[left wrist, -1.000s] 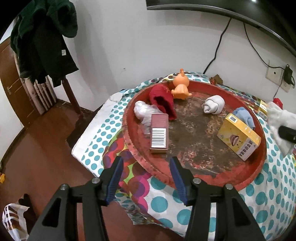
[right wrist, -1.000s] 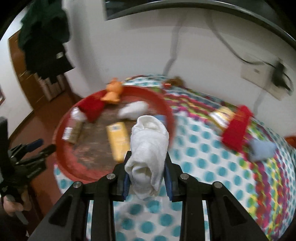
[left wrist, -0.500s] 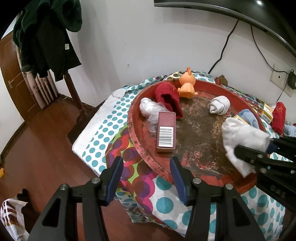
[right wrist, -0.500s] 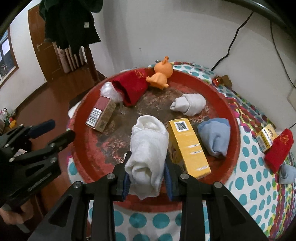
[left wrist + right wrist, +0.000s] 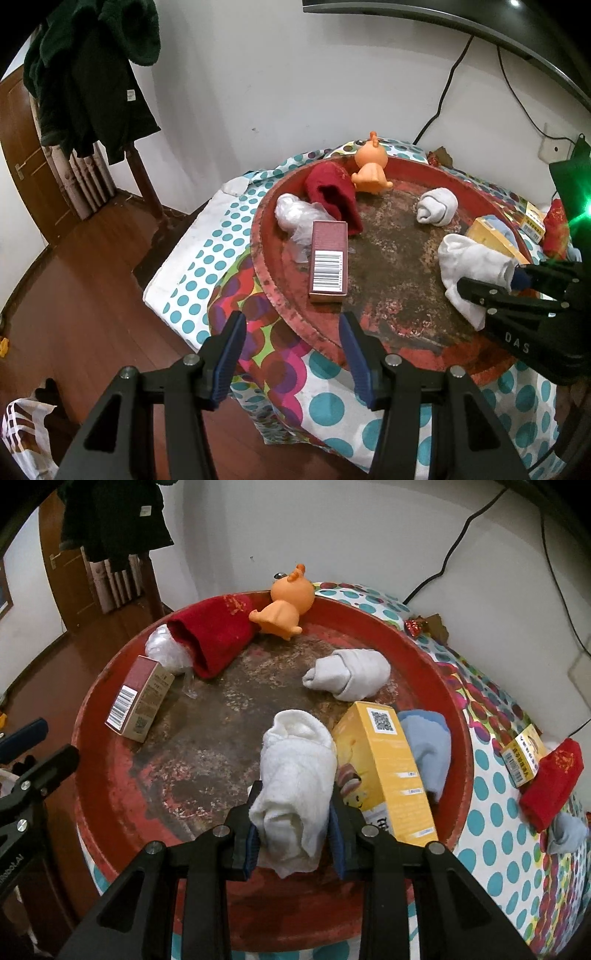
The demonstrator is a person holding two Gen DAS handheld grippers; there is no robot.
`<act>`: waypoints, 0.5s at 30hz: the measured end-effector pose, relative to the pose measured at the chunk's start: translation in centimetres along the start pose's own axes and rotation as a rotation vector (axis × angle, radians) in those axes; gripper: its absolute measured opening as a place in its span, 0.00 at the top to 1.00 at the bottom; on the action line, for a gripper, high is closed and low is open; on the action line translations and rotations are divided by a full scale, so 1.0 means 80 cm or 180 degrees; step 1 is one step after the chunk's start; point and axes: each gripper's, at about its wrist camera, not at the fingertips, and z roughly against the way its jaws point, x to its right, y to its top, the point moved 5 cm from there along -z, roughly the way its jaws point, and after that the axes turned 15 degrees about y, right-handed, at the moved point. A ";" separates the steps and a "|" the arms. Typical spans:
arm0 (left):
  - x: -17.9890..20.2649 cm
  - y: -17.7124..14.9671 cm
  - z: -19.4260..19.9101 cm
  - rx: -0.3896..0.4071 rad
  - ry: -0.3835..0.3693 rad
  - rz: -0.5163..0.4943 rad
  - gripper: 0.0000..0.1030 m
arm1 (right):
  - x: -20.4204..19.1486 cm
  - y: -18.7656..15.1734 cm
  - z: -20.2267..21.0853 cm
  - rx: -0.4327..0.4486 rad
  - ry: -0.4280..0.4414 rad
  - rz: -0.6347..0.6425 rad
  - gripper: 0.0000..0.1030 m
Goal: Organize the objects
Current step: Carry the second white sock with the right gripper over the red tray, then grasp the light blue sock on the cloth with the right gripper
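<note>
My right gripper (image 5: 293,823) is shut on a rolled white sock (image 5: 295,775) and holds it low over the round red tray (image 5: 110,686), next to the yellow box (image 5: 388,764). The sock also shows in the left wrist view (image 5: 469,266). My left gripper (image 5: 291,350) is open and empty, just off the tray's near rim (image 5: 266,266). In the tray lie a dark red box (image 5: 328,266), a red sock (image 5: 214,635), an orange toy (image 5: 284,605), a grey-white sock (image 5: 351,674), a blue sock (image 5: 428,746) and a crumpled plastic bag (image 5: 295,214).
The tray sits on a polka-dot cloth (image 5: 491,842). On the cloth to the right lie a small yellow box (image 5: 524,755), a red sock (image 5: 550,786) and a grey-blue sock (image 5: 565,830). Dark clothes (image 5: 88,74) hang at the left. Wooden floor (image 5: 74,295) lies below.
My right gripper has carried the white sock further in and lower over the tray, beside the yellow box. My left gripper has hardly moved.
</note>
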 end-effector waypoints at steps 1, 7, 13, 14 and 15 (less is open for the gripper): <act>0.001 0.000 0.000 0.0002 -0.0010 -0.0011 0.48 | -0.001 0.000 0.000 -0.0001 0.0006 -0.0002 0.68; 0.005 -0.001 -0.001 0.0002 0.0006 -0.0050 0.48 | -0.006 -0.001 0.017 0.0140 0.0108 -0.0076 0.54; 0.009 -0.003 0.000 0.0007 -0.0010 -0.0083 0.48 | 0.008 -0.010 0.061 0.0396 0.0122 -0.0216 0.48; 0.010 -0.003 0.000 0.0010 -0.0002 -0.0093 0.48 | 0.015 -0.014 0.070 0.0441 0.0120 -0.0264 0.47; 0.012 -0.004 0.001 0.0014 -0.0002 -0.0109 0.48 | 0.025 -0.018 0.081 0.0494 0.0105 -0.0324 0.47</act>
